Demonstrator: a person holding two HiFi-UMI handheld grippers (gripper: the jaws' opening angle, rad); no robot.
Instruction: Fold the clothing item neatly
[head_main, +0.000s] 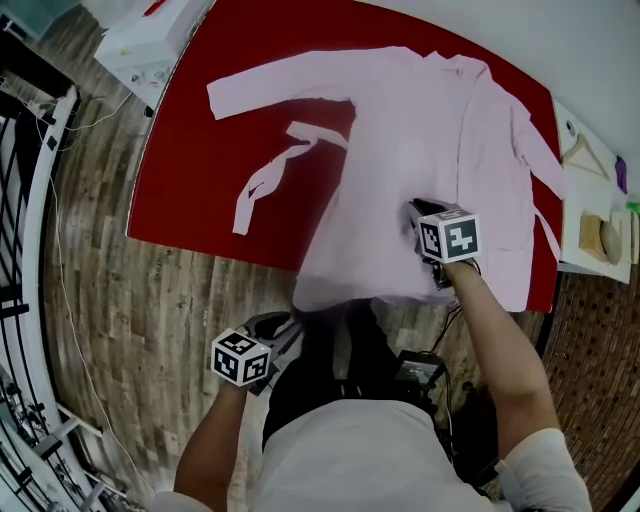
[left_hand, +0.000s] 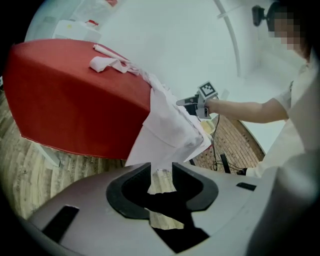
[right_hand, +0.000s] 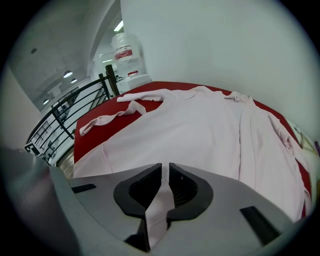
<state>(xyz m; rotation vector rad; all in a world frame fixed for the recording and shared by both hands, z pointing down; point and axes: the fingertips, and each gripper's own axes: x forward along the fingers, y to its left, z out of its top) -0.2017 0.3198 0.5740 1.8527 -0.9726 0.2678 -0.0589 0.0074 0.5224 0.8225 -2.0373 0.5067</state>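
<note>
Low in the head view, the left tongs (left_hand: 161, 169) hang released beside the overhanging hem (head_main: 335, 295) of the pink robe (head_main: 400, 160), which looks light, limp and best pinched at the hem corners; the right tongs (right_hand: 165, 170) clench a fold of it, and the rest lies spread up the red tabletop (head_main: 200, 170).

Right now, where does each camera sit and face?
Head view: on the person's head, facing steeply down at the pink robe on the red table; torso, both forearms show.
Left gripper view: on the left claw, beside the table, facing the robe's hanging hem; right forearm shows.
Right gripper view: on the right claw, facing across the robe to the white wall.
All share robe and table.
</note>
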